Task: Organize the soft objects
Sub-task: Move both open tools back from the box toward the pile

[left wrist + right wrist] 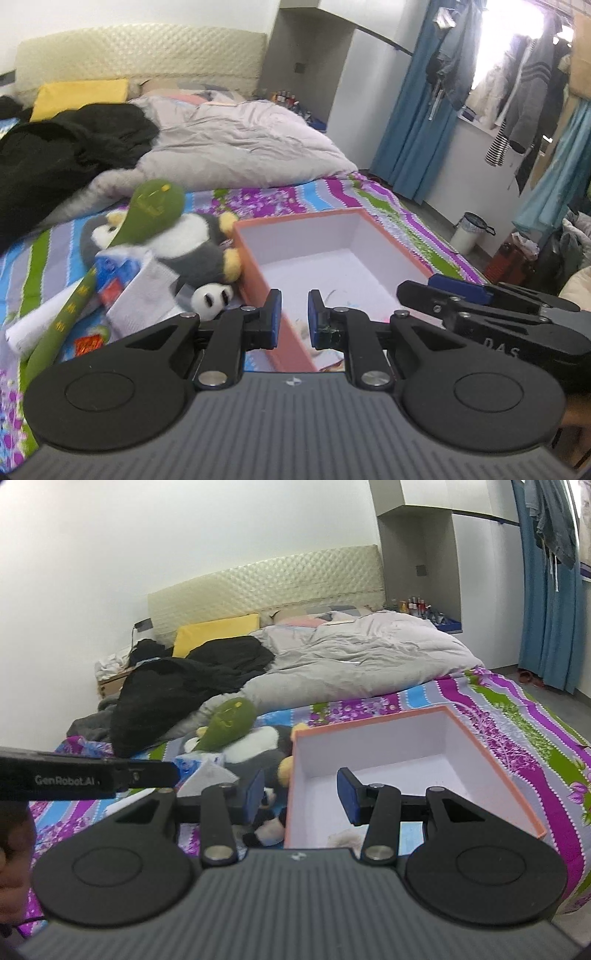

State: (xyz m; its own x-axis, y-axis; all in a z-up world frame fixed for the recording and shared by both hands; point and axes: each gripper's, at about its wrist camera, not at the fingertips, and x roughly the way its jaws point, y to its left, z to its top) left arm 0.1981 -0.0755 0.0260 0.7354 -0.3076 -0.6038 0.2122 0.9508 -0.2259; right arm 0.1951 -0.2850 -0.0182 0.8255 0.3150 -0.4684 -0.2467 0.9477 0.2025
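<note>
Orange box [258, 273] sat nr plush pile [199, 240]; left tongs [294, 318] narrow, right tongs [301, 794] wider, both empty. Risk: rim snag.

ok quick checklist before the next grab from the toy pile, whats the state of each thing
1. Left gripper free: ok, jaws slightly apart, nothing between them.
2. Right gripper free: ok, jaws open, empty.
3. Orange-walled cardboard box with white inside has room: ok, mostly bare floor; one small pale fluffy item near the front wall.
4. Grey and white plush penguin with yellow feet reachable: ok, lies against the box's left wall, though the green plush lies over it.
5. Small black and white panda plush reachable: ok, uncovered beside the box.
6. What the white fabric is: cannot tell.
</note>
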